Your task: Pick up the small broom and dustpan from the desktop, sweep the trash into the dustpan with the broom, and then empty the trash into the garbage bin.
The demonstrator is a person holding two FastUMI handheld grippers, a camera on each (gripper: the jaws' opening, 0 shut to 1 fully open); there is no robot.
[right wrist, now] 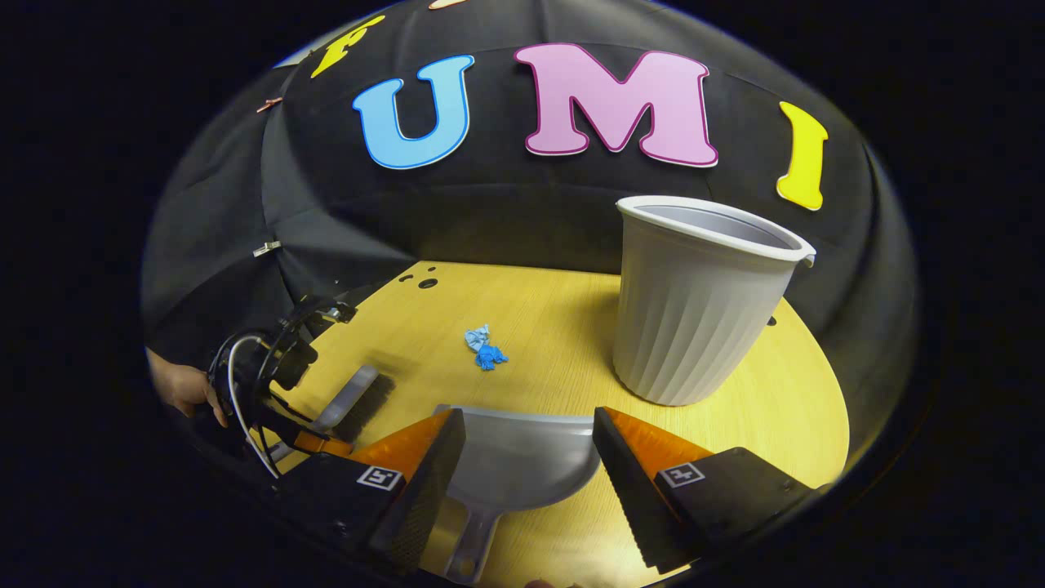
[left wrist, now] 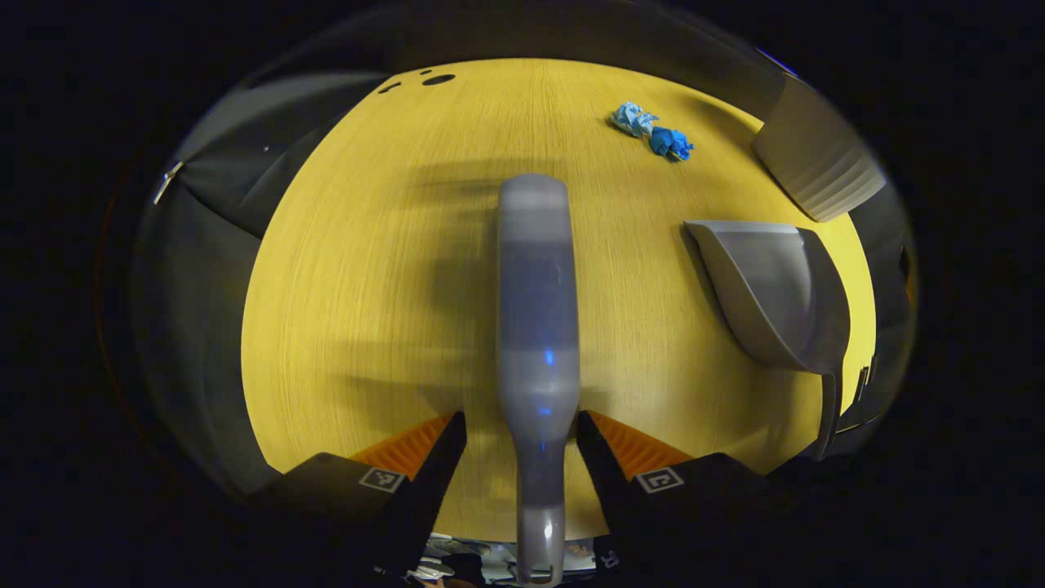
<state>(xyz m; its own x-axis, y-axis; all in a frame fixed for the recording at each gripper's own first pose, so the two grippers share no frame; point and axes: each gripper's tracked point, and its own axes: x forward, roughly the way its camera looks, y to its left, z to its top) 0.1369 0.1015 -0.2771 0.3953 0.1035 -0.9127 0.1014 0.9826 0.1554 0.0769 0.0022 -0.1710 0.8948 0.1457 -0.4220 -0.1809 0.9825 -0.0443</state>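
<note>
Left gripper view looks down the left tool (left wrist: 522, 429), whose fingers stand narrowly apart on either side of the grey broom (left wrist: 537, 327); whether they press its handle cannot be told. The broom lies along the yellow worktop (left wrist: 367, 310), with the grey dustpan (left wrist: 775, 294) to its right and two crumpled blue scraps of trash (left wrist: 653, 131) farther off. In the right gripper view, the right tool (right wrist: 529, 453) hangs wide open over the dustpan (right wrist: 522, 457), holding nothing, the garbage bin (right wrist: 694, 302) upright just beyond.
</note>
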